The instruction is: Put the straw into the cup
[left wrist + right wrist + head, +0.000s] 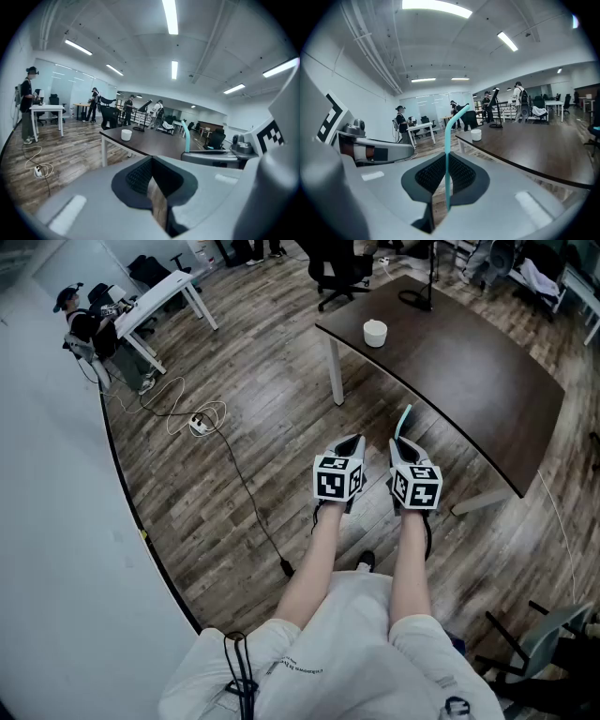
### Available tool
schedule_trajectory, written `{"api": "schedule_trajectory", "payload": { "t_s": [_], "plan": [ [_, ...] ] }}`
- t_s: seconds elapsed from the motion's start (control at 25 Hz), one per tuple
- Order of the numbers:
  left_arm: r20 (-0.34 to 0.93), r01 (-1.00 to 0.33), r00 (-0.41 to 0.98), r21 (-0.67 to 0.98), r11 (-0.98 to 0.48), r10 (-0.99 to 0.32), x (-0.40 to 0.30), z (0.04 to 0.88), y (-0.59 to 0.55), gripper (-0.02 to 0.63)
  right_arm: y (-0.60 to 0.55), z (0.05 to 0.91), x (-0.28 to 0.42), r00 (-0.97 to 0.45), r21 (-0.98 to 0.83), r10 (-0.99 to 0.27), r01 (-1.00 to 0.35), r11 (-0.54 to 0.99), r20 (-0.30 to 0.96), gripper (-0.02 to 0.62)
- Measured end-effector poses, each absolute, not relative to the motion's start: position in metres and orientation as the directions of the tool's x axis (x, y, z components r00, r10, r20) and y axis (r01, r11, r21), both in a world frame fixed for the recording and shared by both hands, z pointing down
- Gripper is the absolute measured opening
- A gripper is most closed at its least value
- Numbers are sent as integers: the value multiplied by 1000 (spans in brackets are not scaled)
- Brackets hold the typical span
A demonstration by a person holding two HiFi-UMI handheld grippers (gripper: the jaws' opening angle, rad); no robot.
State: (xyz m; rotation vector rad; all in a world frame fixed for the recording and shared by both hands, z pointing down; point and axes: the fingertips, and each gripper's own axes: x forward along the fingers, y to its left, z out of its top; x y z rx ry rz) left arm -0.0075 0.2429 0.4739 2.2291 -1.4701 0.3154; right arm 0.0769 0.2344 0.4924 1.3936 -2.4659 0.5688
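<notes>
A dark desk [469, 371] is standing in a wood-floored office, carrying the white cup [375, 333] well ahead of both grippers. The right gripper [445, 180] is pinching the teal straw [446, 154] upright between closed fingers, probably ready for carrying over. The left gripper [152, 185] is hanging alongside, fingers together on nothing.

A smooth teal plastic straw [447, 140] lies against the black, finely ribbed pads [429, 177] of the right gripper [446, 173], whose shell is matt grey plastic; the left gripper [152, 176] shows the same matt grey shell and textured dark pads [138, 177]. The white cup [375, 333], smooth and matt, stands near a corner of the dark table [469, 381], whose top has a low sheen, over a grainy wood-plank floor [244, 381]
</notes>
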Motion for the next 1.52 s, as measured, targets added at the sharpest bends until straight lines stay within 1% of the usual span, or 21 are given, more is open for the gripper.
{"api": "schedule_trajectory", "payload": {
  "t_s": [0.16, 0.4, 0.56, 0.68, 0.88, 1.08, 1.28, 1.52],
  "plan": [
    [399, -927, 368, 230, -297, -840, -6, 460, 208, 0, 200, 478, 87, -519, -169, -767, -853, 494, 378, 43],
    [411, -937, 349, 148, -316, -842, -2, 448, 195, 0, 174, 464, 107, -530, -141, -761, -843, 519, 374, 43],
    [416, -935, 353, 130, -329, -838, 1, 448, 196, 0, 171, 462, 106, -543, -120, -751, -832, 541, 376, 43],
    [419, -925, 377, 123, -360, -826, 6, 450, 195, 0, 173, 470, 102, -558, -84, -735, -814, 574, 386, 43],
    [421, -908, 413, 125, -399, -808, 15, 454, 180, 0, 164, 476, 106, -572, -91, -723, -804, 587, 387, 43],
    [439, -877, 461, 94, -471, -771, 23, 457, 152, 0, 144, 481, 115, -610, -145, -704, -783, 604, 363, 44],
    [449, -878, 457, 89, -470, -768, 7, 459, 124, 0, 116, 481, 112, -625, -174, -692, -774, 608, 362, 44],
    [472, -885, 436, 70, -461, -766, -26, 466, 93, 0, 90, 485, 103, -669, -169, -651, -732, 660, 359, 46]
  ]
}}
